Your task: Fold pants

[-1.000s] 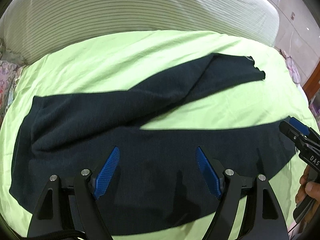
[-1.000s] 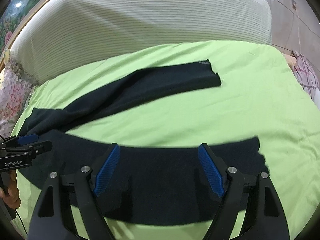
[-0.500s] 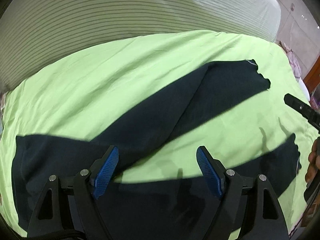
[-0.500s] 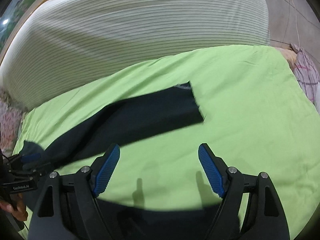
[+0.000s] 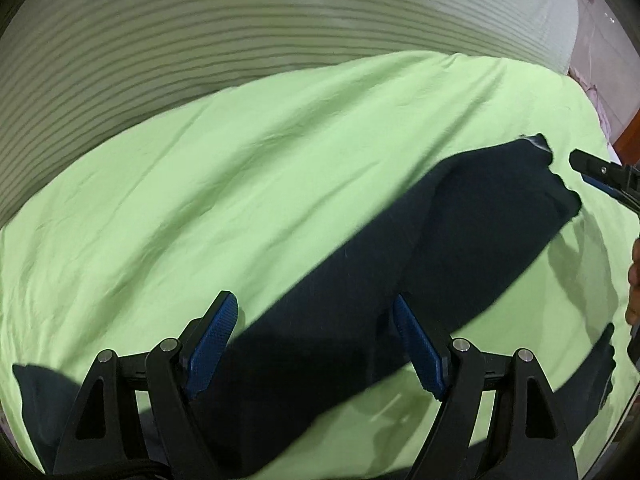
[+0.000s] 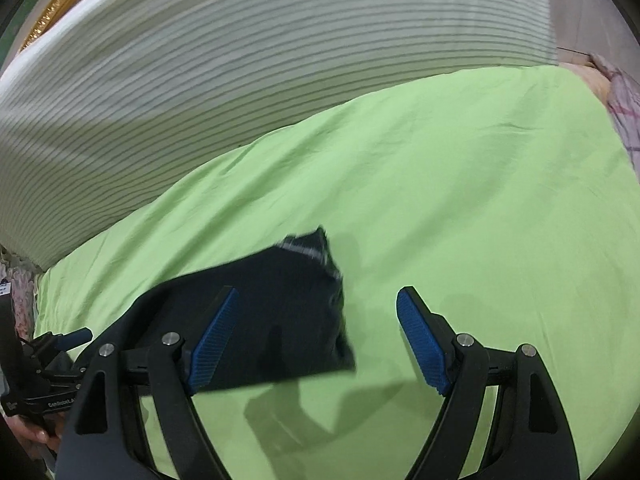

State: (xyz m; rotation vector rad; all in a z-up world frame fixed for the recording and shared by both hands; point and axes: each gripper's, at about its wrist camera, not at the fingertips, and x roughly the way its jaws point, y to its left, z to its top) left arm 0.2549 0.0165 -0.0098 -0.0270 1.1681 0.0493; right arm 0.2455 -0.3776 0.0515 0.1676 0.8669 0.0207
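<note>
On the green sheet lies one pair of pants, both hand-held grippers spread.

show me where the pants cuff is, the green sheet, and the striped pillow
pants cuff [image 6: 316, 256], right wrist view, on the hem end of the dark leg.
green sheet [image 6: 480, 200], right wrist view, on bare fabric.
striped pillow [image 5: 240, 32], left wrist view, on its middle.

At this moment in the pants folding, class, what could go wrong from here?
1. Both grippers are open: the left gripper and right gripper hold nothing, so a poorly aimed grasp may catch the green sheet along with the pants.
2. The far leg's cuff looks rumpled; folding over it may trap creases.
3. The grippers are converging near that cuff and could bump.
</note>
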